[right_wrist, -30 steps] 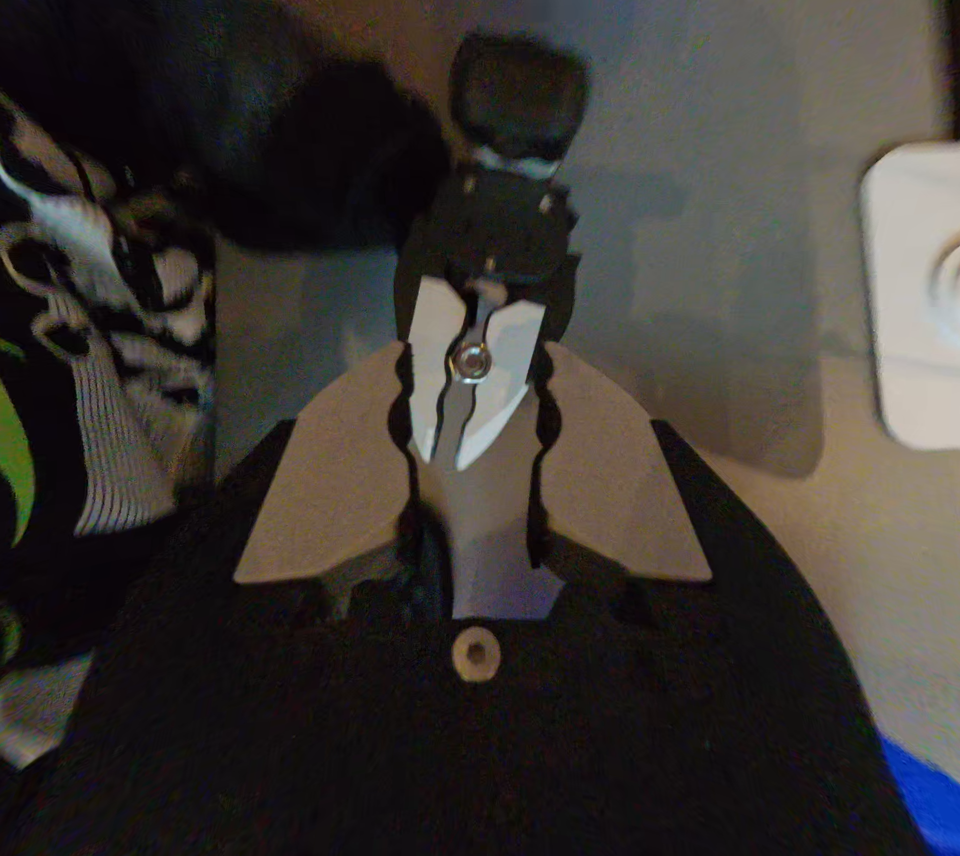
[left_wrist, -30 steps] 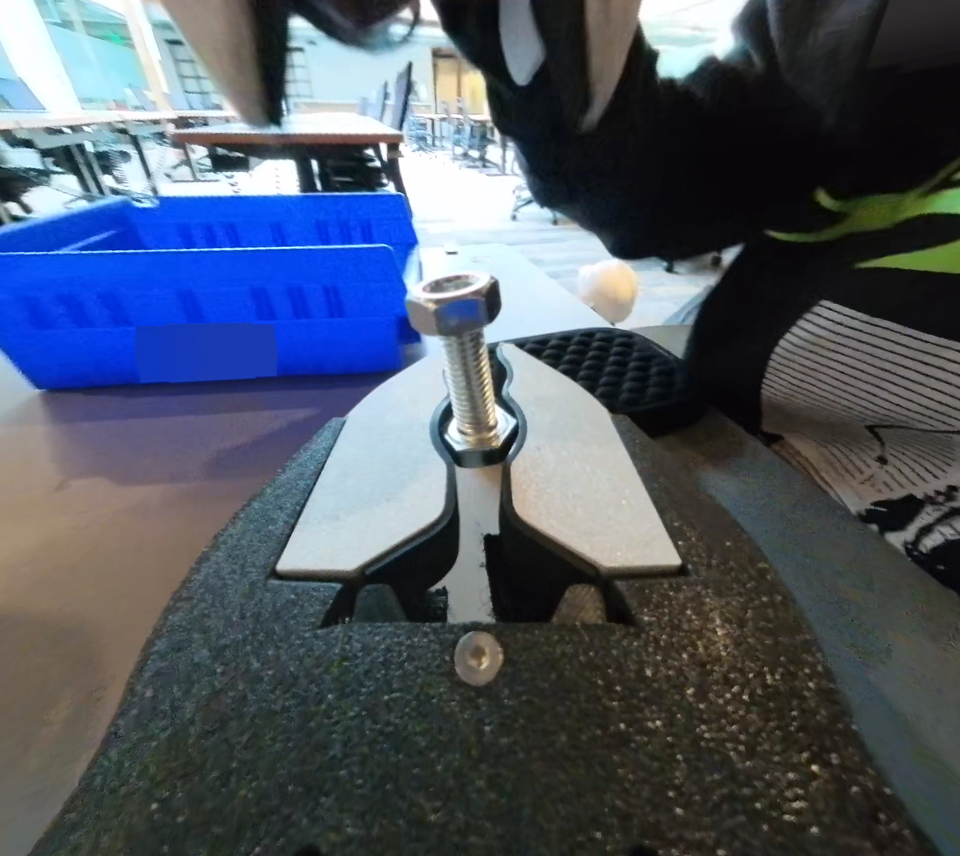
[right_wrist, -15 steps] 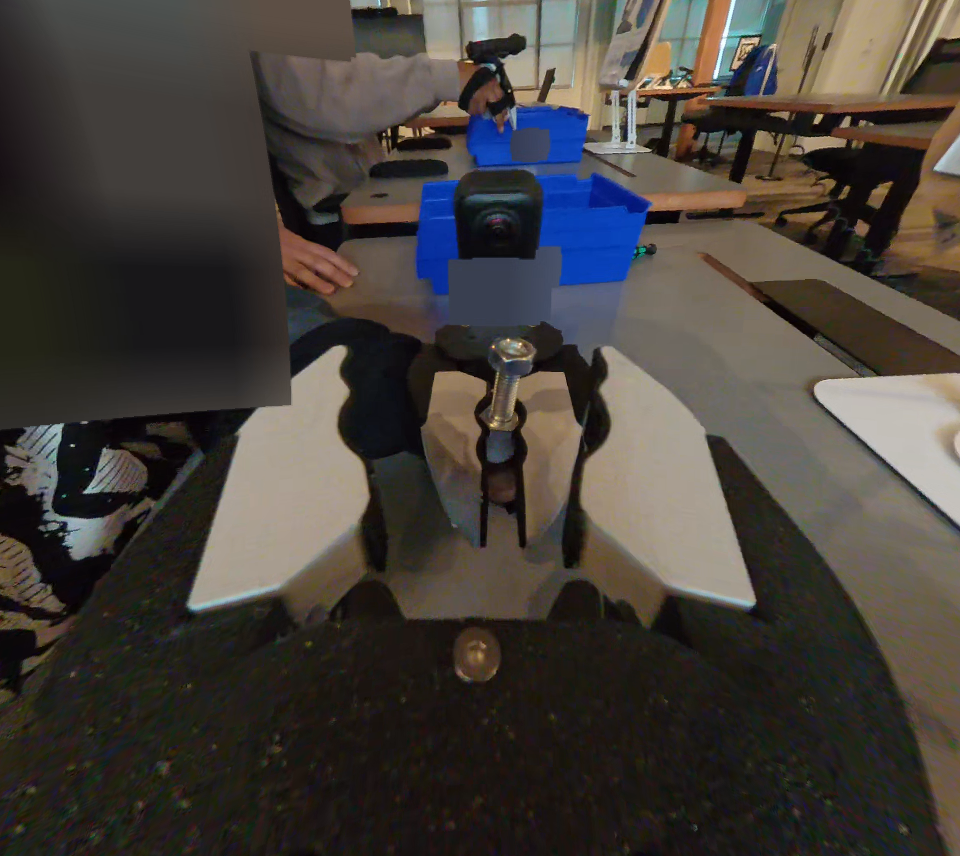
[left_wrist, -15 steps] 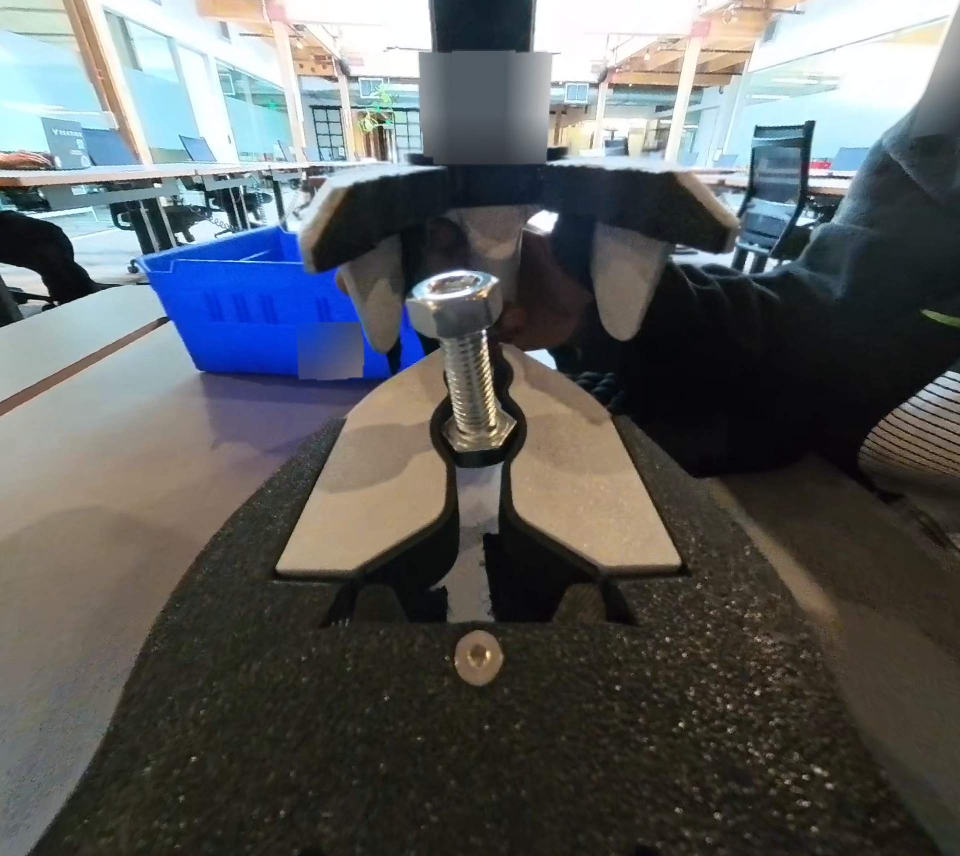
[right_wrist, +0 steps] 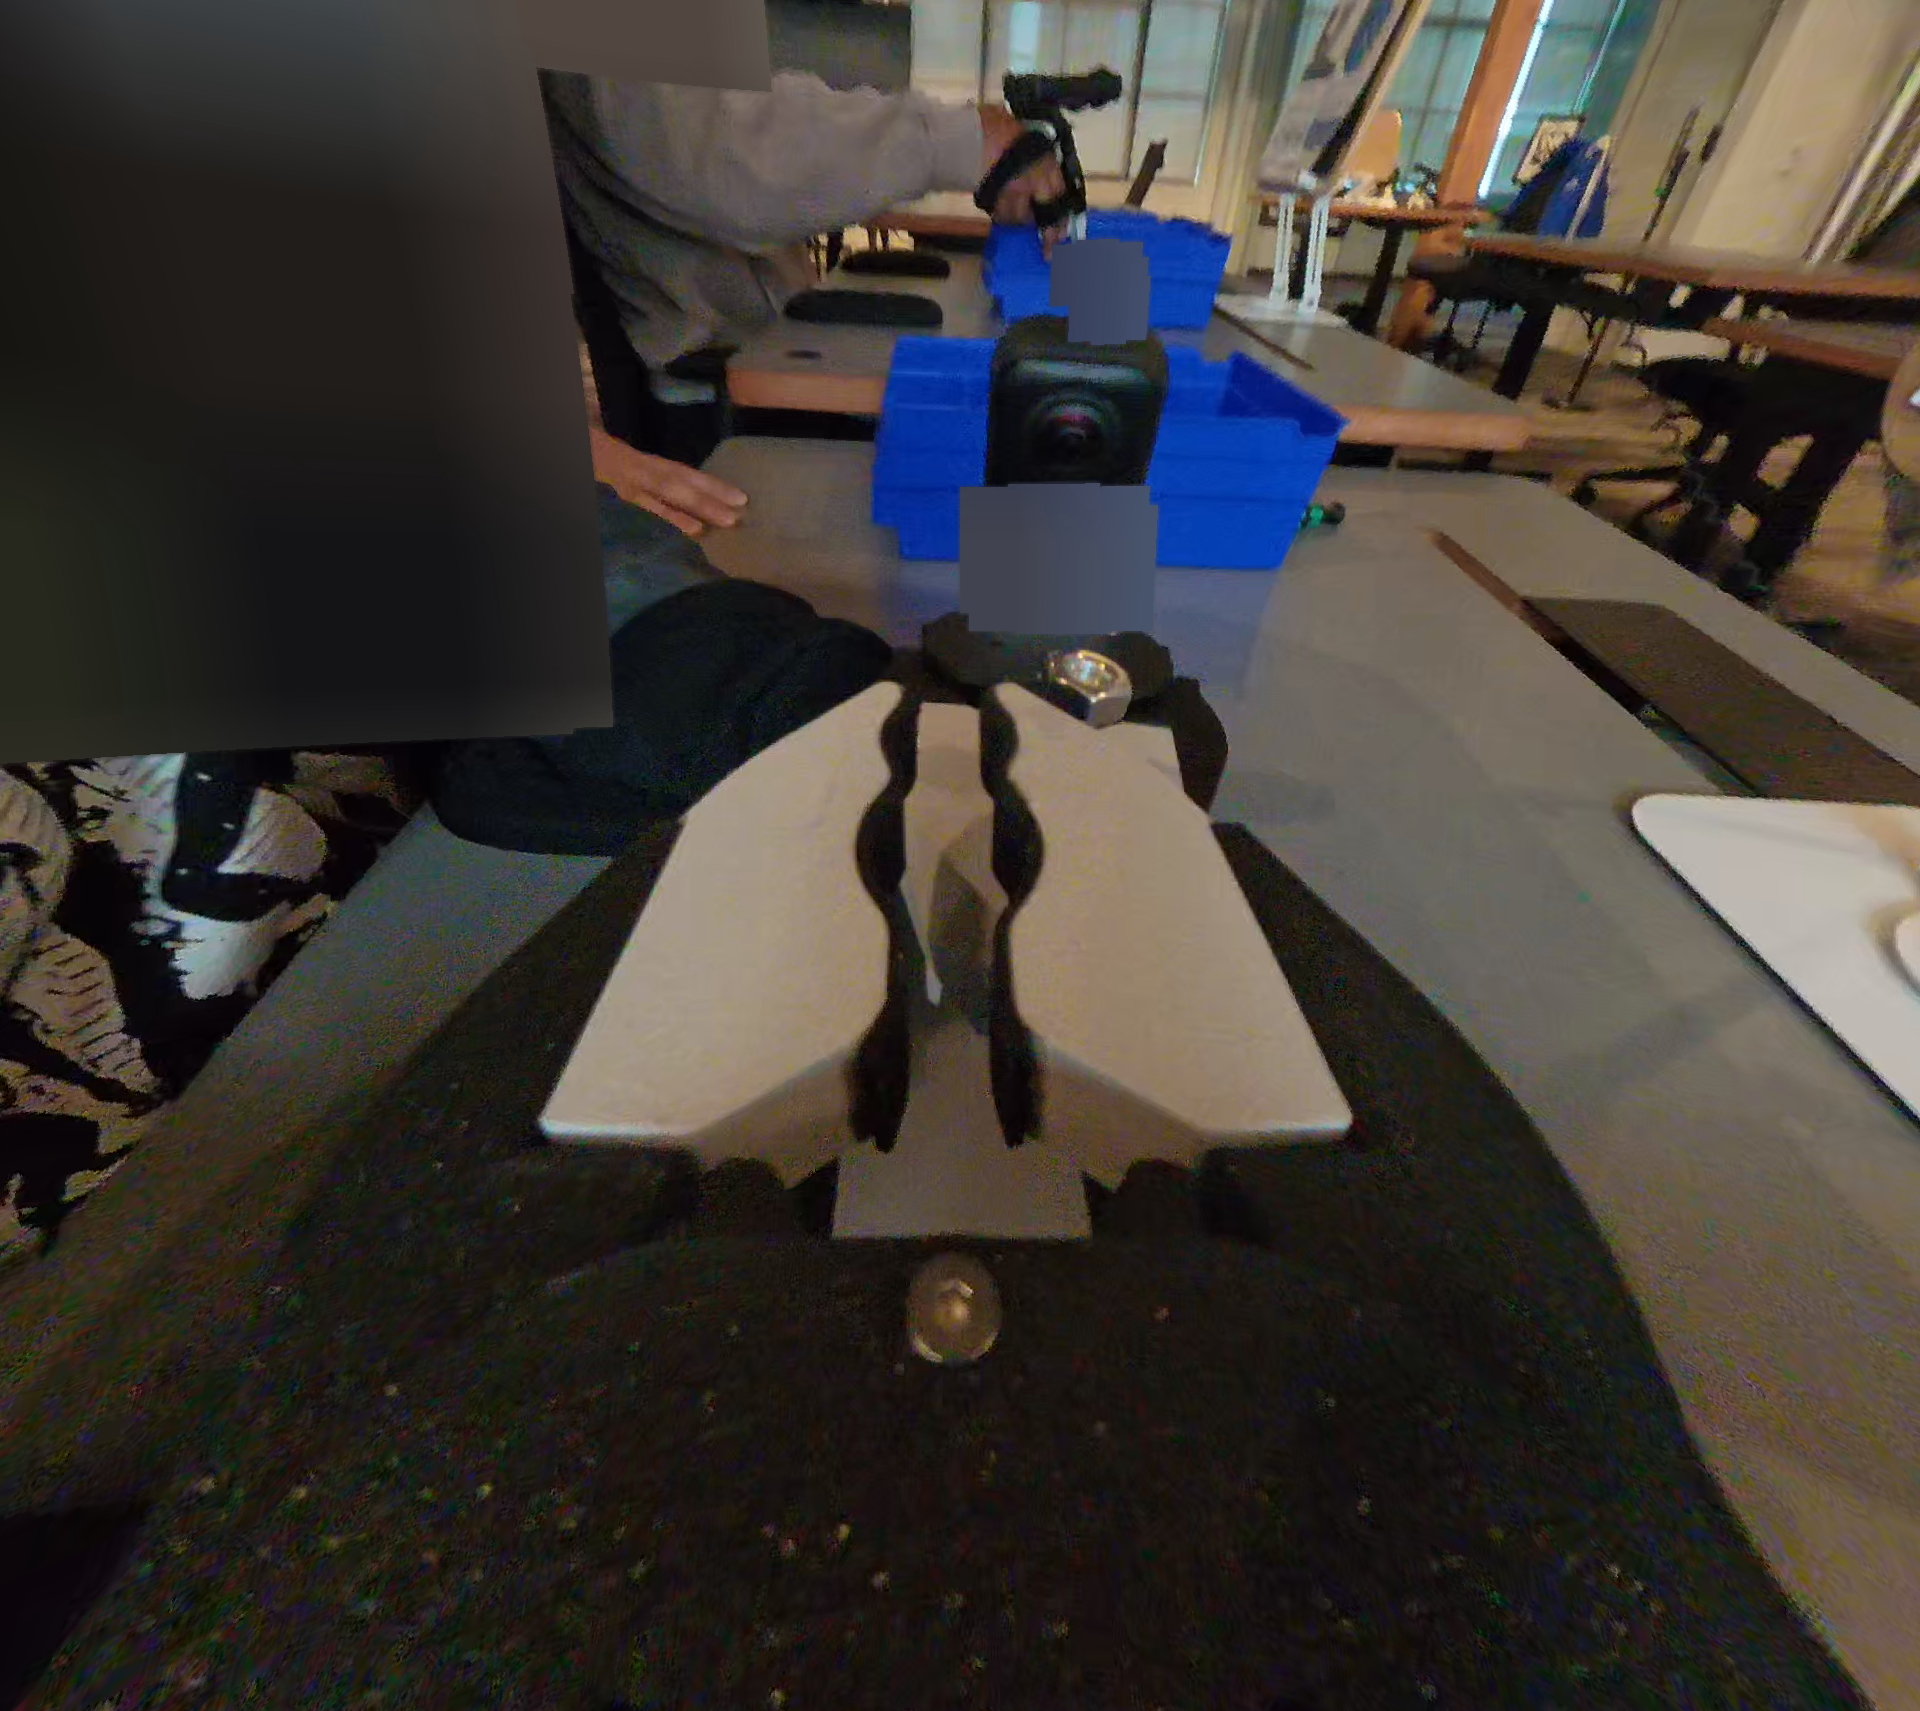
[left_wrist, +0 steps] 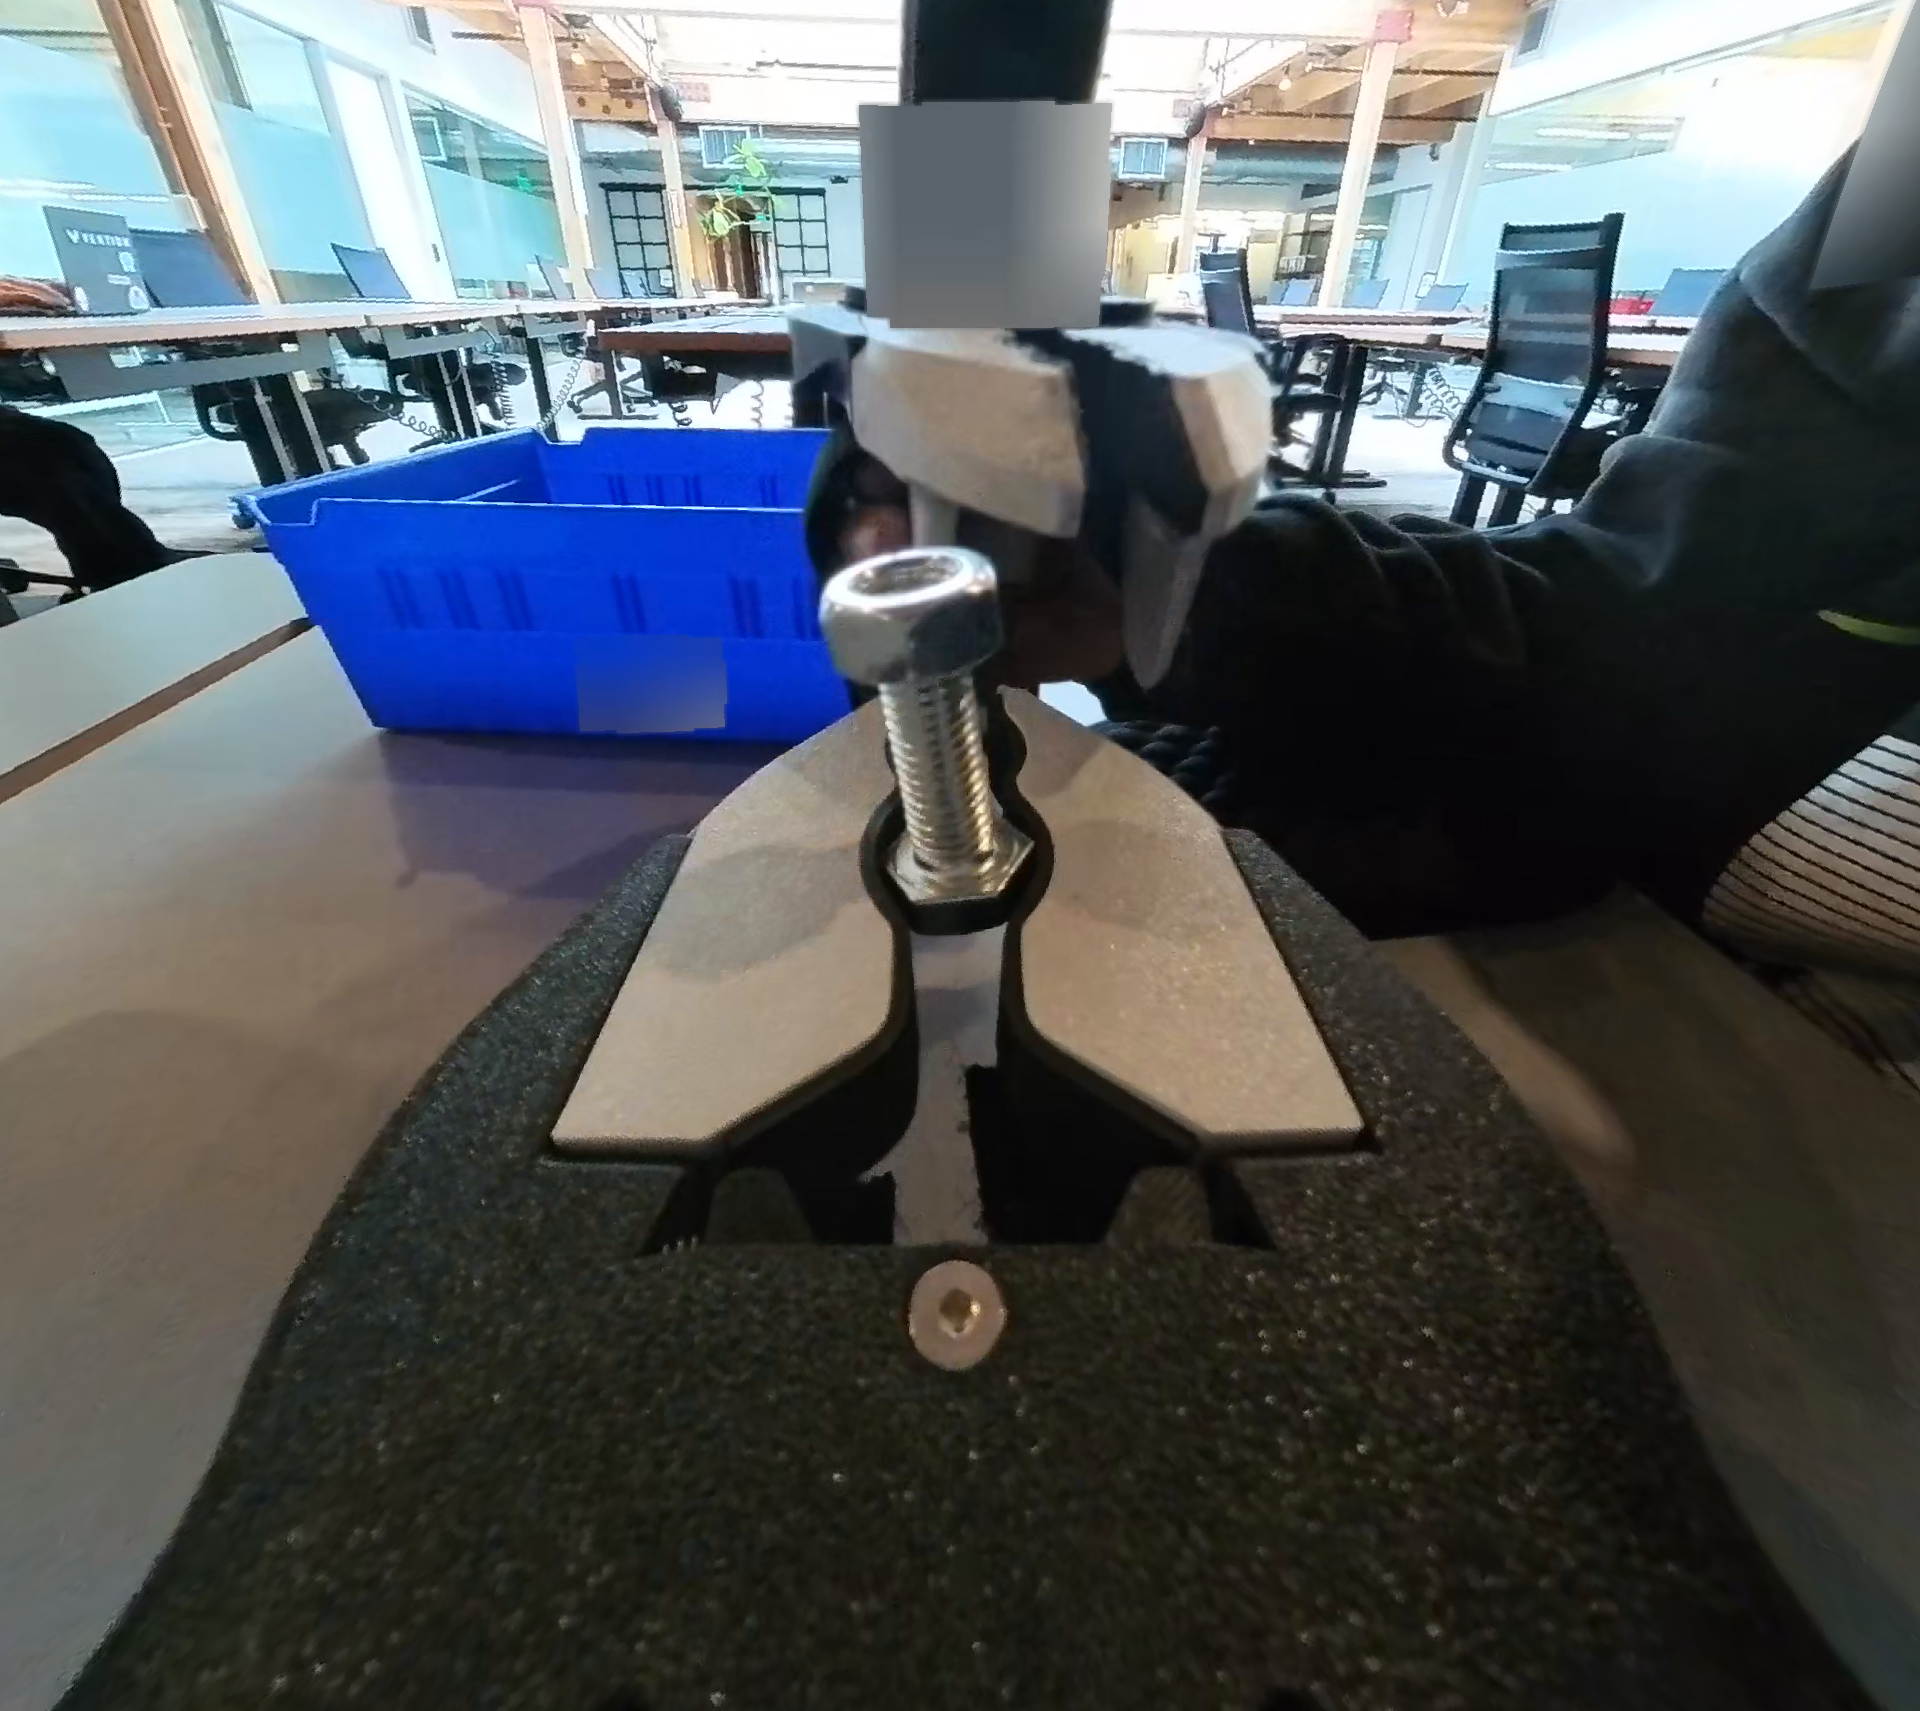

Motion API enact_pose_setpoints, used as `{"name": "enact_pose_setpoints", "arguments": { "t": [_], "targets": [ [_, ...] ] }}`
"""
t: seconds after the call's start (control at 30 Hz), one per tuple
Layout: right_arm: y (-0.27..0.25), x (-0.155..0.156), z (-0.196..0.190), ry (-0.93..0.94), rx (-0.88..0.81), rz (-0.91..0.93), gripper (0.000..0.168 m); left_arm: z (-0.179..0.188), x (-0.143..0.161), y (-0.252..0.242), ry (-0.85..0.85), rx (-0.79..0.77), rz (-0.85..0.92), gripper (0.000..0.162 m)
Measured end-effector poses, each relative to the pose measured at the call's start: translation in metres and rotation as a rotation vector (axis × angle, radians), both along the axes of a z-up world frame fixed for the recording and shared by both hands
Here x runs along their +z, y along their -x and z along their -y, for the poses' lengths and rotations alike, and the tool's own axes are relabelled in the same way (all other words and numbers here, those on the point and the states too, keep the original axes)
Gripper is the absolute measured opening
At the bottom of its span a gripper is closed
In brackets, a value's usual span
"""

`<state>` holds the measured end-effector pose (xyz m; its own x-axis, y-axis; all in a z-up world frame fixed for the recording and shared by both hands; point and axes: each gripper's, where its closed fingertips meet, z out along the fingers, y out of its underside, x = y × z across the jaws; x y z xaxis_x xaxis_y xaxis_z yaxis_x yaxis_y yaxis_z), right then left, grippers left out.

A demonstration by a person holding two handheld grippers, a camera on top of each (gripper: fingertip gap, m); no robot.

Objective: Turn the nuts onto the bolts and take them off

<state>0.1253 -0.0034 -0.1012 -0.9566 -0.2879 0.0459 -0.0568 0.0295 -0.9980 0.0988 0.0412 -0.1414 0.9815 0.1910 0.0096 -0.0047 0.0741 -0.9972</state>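
In the left wrist view my left gripper (left_wrist: pixel 951 788) is shut on a steel nut (left_wrist: pixel 961 872) at the low end of a bolt (left_wrist: pixel 935 757). The bolt stands upright, with its hex head (left_wrist: pixel 912 622) on top. My right gripper (left_wrist: pixel 1060 498) hangs just behind and above the head, tilted, facing my left one. In the right wrist view my right gripper (right_wrist: pixel 951 705) is empty, its pads a narrow gap apart. The bolt head (right_wrist: pixel 1089 687) shows just past its right fingertip, outside the gap. The left gripper's body (right_wrist: pixel 966 659) and camera (right_wrist: pixel 1075 404) lie beyond.
A blue bin (left_wrist: pixel 582 601) stands on the grey table behind the bolt; it also shows in the right wrist view (right_wrist: pixel 1236 466). A white tray (right_wrist: pixel 1766 913) and a black mat (right_wrist: pixel 1714 705) lie to the right. A dark sleeve (left_wrist: pixel 1507 674) crosses the right side. Another person works at the table behind. One gripper's finger ends stand about 6 cm off the other's.
My right gripper swung from looking down on the bolt to level, facing my left gripper. Its jaws narrowed from wide open and it came closer to the bolt head. My left gripper held still.
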Motion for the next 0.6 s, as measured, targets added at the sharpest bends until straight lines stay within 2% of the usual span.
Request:
{"name": "enact_pose_setpoints", "arguments": {
  "t": [0.03,0.07,0.1,0.13,0.23,0.3,0.37,0.4,0.43,0.47,0.53,0.57,0.6],
  "targets": [
    [0.001,0.002,0.0,0.011,-0.001,0.017,0.014,-0.001,0.0,-0.001,0.005,-0.003,-0.002,0.012],
    [0.006,0.002,0.002,0.005,-0.03,0.037,0.029,-0.001,-0.001,-0.001,0.012,-0.006,-0.005,0.012],
    [0.011,0.0,0.006,-0.011,-0.061,0.051,0.052,-0.002,-0.002,-0.002,0.018,-0.01,-0.007,0.012],
    [0.012,-0.003,0.009,-0.03,-0.073,0.051,0.062,-0.003,-0.002,-0.002,0.02,-0.013,-0.007,0.012],
    [0.005,-0.01,0.013,-0.065,-0.048,0.009,0.057,-0.002,-0.002,-0.002,0.017,-0.013,-0.006,0.012],
    [0.004,-0.008,0.01,-0.06,-0.048,-0.012,0.046,-0.002,-0.002,-0.003,0.017,-0.014,-0.008,0.011],
    [-0.001,-0.002,0.001,-0.022,-0.008,-0.025,0.008,-0.002,-0.001,-0.002,0.014,-0.014,-0.002,0.012],
    [-0.003,0.004,-0.002,0.017,0.01,-0.018,0.0,-0.002,-0.001,-0.002,0.014,-0.014,-0.001,0.012],
    [-0.002,0.007,-0.003,0.036,0.007,-0.006,0.001,-0.002,-0.002,-0.002,0.017,-0.014,-0.003,0.012],
    [0.003,0.007,-0.002,0.027,-0.017,0.003,0.01,-0.003,-0.002,-0.003,0.024,-0.016,-0.006,0.012],
    [0.013,0.0,0.005,-0.023,-0.088,0.016,0.05,-0.004,-0.003,-0.004,0.033,-0.02,-0.009,0.012],
    [0.015,-0.004,0.009,-0.051,-0.102,0.018,0.06,-0.004,-0.003,-0.004,0.033,-0.022,-0.009,0.012],
    [0.014,-0.008,0.011,-0.078,-0.095,0.014,0.06,-0.004,-0.003,-0.004,0.032,-0.023,-0.009,0.012]
  ]
}}
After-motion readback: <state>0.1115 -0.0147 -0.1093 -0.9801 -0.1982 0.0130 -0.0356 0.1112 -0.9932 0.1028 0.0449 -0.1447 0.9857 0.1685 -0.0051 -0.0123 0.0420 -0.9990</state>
